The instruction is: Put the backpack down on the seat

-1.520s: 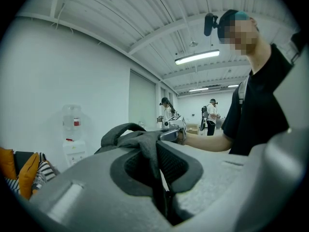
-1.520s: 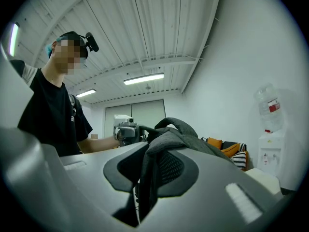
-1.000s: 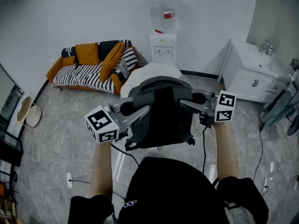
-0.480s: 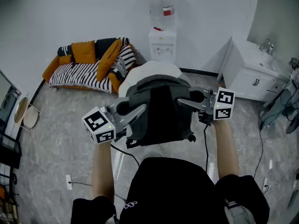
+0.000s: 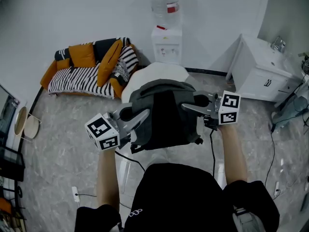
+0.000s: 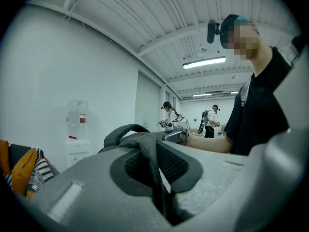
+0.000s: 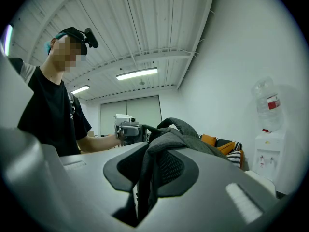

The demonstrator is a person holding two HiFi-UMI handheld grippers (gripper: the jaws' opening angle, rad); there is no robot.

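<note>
The backpack [image 5: 166,117] hangs in the middle of the head view, in front of the person's chest and clear of the floor. The left tongs [image 5: 137,117] pinch a fold of its grey fabric at its left side, and the right tongs [image 5: 190,108] pinch a fold at its right side. Each gripper view shows cloth pressed between the pads. A white rounded seat [image 5: 159,72] peeks out just above the bag, with a striped sofa [image 5: 87,69] at the upper left. This looks like the carrying step: the bag is not yet down. Next it probably has to go forward over the white seat, sink until it rests, and only then be let go
</note>
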